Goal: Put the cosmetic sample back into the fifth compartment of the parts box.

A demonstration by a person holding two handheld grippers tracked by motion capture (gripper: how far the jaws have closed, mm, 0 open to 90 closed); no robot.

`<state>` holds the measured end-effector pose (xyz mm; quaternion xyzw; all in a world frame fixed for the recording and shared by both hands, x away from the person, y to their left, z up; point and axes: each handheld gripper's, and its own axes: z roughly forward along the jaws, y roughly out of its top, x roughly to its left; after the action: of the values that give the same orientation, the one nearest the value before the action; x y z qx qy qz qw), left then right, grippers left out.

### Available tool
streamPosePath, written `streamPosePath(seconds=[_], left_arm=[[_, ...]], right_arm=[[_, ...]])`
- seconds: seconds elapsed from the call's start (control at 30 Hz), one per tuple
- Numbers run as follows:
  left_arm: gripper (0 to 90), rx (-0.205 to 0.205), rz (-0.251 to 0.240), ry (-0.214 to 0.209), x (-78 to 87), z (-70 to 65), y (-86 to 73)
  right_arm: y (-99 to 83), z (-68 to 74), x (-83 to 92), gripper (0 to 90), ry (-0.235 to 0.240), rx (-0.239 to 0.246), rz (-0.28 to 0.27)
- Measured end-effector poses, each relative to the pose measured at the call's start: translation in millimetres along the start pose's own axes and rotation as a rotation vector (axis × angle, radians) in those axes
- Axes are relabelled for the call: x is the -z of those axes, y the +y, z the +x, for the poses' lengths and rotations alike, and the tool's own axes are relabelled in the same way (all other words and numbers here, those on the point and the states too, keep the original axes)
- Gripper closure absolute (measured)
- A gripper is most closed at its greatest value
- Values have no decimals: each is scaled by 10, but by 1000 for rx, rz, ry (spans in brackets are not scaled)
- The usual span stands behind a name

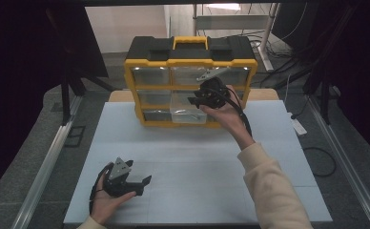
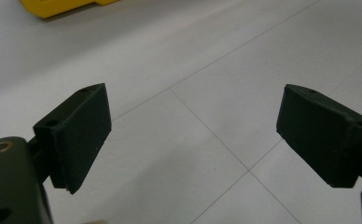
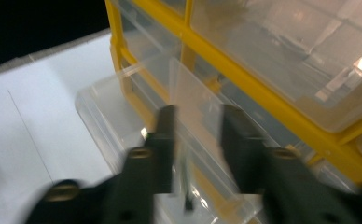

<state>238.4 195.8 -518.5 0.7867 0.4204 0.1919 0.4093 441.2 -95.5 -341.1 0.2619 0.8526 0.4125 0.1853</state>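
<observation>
**Drawer Pulled Out, Fingers Parted Around Its Front**

The right gripper (image 1: 196, 101) is hovering at the clear drawer (image 1: 187, 113), which is protruding from the yellow organizer (image 1: 190, 62) at the far table (image 1: 197, 162) edge. Its fingers (image 3: 166, 140) are standing apart astride the drawer front, not clamping. The left gripper (image 1: 142, 183) is resting near-left, fingers wide and empty. Whether the drawer gets filled or shut is remaining.
</observation>
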Motion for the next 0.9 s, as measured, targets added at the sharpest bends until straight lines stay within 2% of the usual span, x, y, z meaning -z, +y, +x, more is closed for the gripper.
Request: streamPosePath(seconds=[0.03, 0.1, 0.17, 0.27, 0.57, 0.73, 0.9], left_arm=[[108, 0, 0, 0, 0, 0, 0], [108, 2, -1, -1, 0, 3, 3], [109, 3, -3, -4, -2, 4, 8], [108, 5, -2, -4, -6, 3, 13], [108, 21, -8, 2, 28, 21, -4], [108, 19, -11, 3, 42, 13, -8], [108, 13, -10, 2, 36, -3, -3]], right_arm=[[0, 0, 0, 554, 0, 0, 0], [1, 13, 35, 391, 17, -20, -29], [-9, 48, 66, 282, 8, -21, -45], [-34, 71, 85, 232, 23, -37, -51], [-81, 118, 102, 212, 44, -46, -71], [-103, 133, 138, 215, 39, -41, -80], [-147, 145, 254, 218, 35, -33, -103]])
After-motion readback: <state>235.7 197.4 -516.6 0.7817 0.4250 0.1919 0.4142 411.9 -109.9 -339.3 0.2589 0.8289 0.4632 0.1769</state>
